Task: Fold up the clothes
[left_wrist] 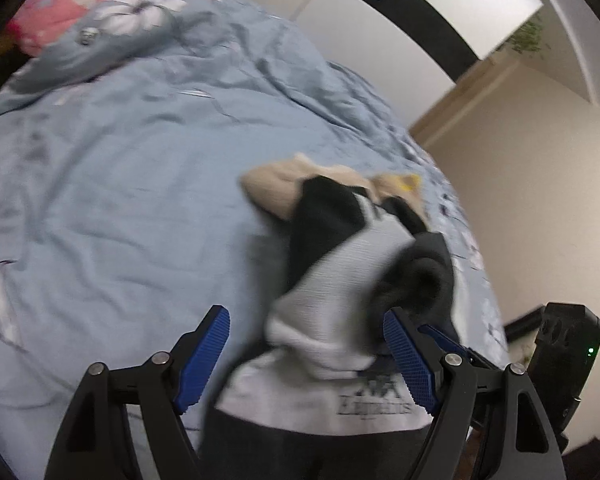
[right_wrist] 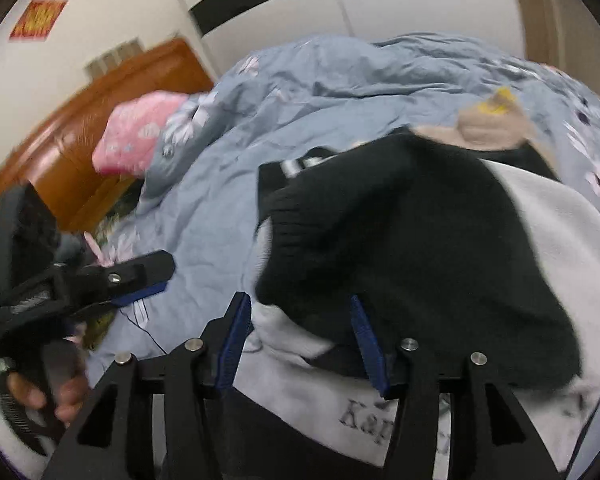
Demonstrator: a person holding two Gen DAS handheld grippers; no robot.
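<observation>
Lying in a loose heap on the rumpled pale-blue floral bedspread (left_wrist: 112,184) is a pile of unfolded clothes: a white-and-black long-sleeved top with dark printed lettering (left_wrist: 340,276), a dark grey soft garment (left_wrist: 420,276) bunched against it, and a crumpled beige garment with a yellow patch (left_wrist: 276,184) at the far end. Nothing is looking folded yet, so by my reading the task is sitting at its very start, with every piece still needing to be pulled out, flattened and folded. The left gripper (left_wrist: 306,354) is hanging over the near hem of the top with its blue-padded jaws spread wide and nothing pinched. The right gripper (right_wrist: 298,344) is standing about half parted over the same pile; the black sleeve of the top (right_wrist: 400,248) is draping between its blue pads, yet the pads are not visibly pressing on it, so I judge it is not gripping. A pink patterned pillow (left_wrist: 64,4) is resting near the brown wooden headboard (right_wrist: 100,120), well apart from the clothes. Motion blur is hiding finer detail.
</observation>
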